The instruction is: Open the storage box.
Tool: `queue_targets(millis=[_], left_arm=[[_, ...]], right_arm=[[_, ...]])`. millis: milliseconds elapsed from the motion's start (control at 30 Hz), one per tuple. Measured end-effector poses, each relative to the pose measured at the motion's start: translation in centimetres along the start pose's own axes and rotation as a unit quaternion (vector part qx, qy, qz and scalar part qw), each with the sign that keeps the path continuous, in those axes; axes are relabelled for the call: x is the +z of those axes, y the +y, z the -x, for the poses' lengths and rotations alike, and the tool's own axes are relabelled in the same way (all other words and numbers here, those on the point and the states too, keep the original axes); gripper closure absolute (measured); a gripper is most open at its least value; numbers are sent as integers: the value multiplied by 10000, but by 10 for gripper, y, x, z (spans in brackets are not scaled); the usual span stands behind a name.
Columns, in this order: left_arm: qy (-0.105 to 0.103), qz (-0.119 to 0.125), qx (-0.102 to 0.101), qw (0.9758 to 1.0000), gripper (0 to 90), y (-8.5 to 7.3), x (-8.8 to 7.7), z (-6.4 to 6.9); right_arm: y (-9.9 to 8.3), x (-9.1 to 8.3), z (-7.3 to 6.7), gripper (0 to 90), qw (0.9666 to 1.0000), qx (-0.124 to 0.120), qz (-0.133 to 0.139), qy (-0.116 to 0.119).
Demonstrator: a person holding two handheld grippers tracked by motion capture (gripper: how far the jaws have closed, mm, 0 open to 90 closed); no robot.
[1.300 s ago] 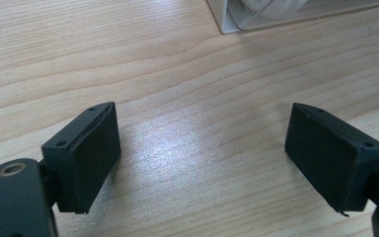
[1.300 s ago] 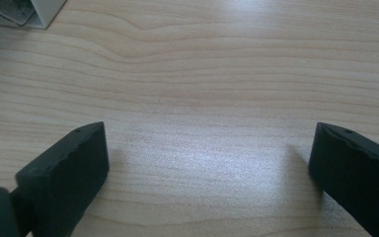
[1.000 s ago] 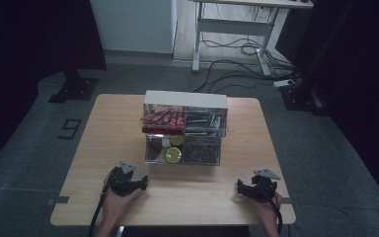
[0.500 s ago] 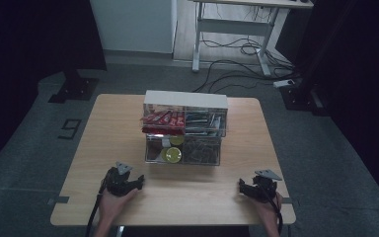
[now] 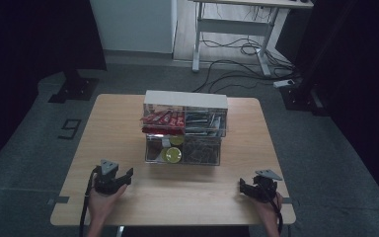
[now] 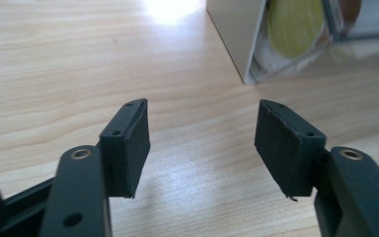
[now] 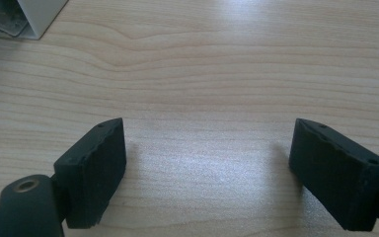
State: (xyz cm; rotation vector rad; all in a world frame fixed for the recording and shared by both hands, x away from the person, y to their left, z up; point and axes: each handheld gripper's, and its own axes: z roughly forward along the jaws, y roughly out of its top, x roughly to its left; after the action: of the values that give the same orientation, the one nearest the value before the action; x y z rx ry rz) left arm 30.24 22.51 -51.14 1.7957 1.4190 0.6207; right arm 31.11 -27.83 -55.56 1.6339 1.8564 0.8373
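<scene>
Grey floor (image 5: pixel 39 163), white desk frame (image 5: pixel 229 37) behind.

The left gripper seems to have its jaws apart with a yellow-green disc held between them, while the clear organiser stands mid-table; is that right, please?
Not quite: the left gripper has its jaws apart, though just closing, over bare table. The left gripper view shows the yellow-green disc inside the clear organiser mid-table.

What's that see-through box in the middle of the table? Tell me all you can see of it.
The clear storage box looks like transparent plastic with a pale top, and stands upright at the middle of the wooden table. It has two tiers, each split into a left and a right compartment. Red packets fill the upper left; a yellow-green round disc leans in the lower left. The right compartments hold darker things, too dim to name. Neither gripper touches it.
</scene>
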Motion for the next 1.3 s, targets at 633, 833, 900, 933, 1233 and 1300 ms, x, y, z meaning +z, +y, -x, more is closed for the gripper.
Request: queue_targets(millis=[633,833,900,933,1233,1300], left_arm=[[-362,489,60,9981,761,18,-35,18],[-566,589,68,9966,812,22,-42,22],[-621,597,66,9963,826,24,-44,23],[-645,617,57,9960,832,25,-45,23],[-878,764,76,9932,900,40,-55,33],[-981,849,90,9915,900,46,-58,37]], right_arm=[[0,0,2,154,10000,1,6,2],[0,0,2,154,10000,3,5,2],[0,0,2,154,10000,2,6,1],[0,0,2,154,10000,2,5,1],[0,0,2,154,10000,2,6,1],[0,0,2,155,10000,3,6,1]])
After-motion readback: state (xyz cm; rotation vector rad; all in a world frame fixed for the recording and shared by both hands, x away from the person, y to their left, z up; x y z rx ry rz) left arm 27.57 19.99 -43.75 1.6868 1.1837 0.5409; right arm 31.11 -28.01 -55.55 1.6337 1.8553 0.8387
